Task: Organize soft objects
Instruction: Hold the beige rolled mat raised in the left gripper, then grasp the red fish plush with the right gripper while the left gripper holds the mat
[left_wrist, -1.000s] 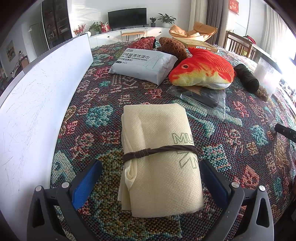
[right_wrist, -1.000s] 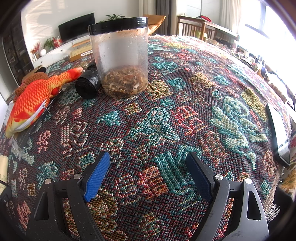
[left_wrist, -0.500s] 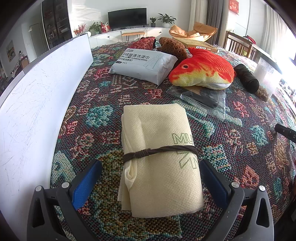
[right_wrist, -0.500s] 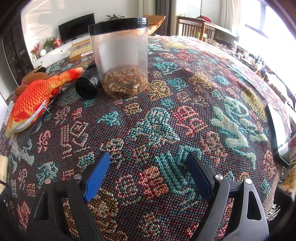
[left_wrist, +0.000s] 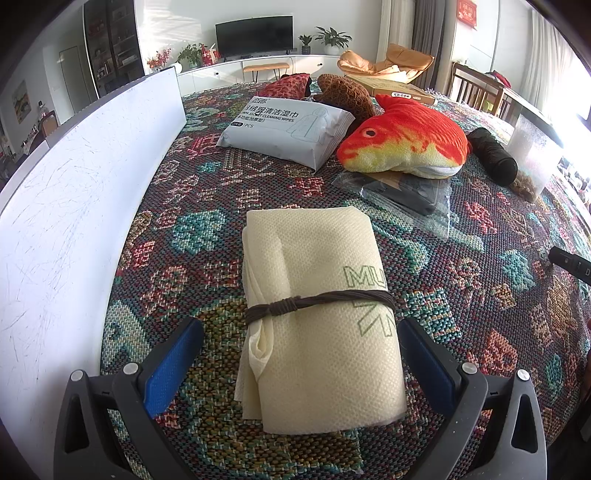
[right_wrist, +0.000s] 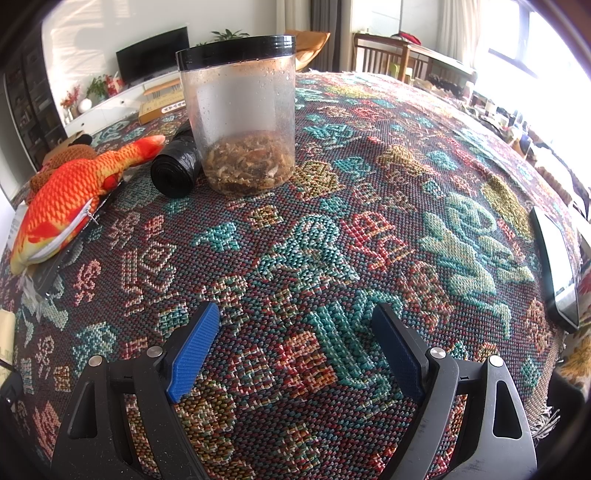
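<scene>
Our patterned desk (left_wrist: 207, 177) carries the plush fish (left_wrist: 406, 144) at one o'clock. The cord-tied cream cloth bundle (left_wrist: 317, 317) lies between our left tool (left_wrist: 299, 365), spread wide and gripping nothing. We judge closing comes next. Our right tool (right_wrist: 295, 350), also wide, hovers empty.

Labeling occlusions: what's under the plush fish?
The plush fish lies partly on a clear plastic bag holding something dark and flat. Its tail end rests by a black roll. What the dark item is cannot be told.

Plush fish (left_wrist: 406, 146) behind tied cloth bundle (left_wrist: 321, 317)
</scene>
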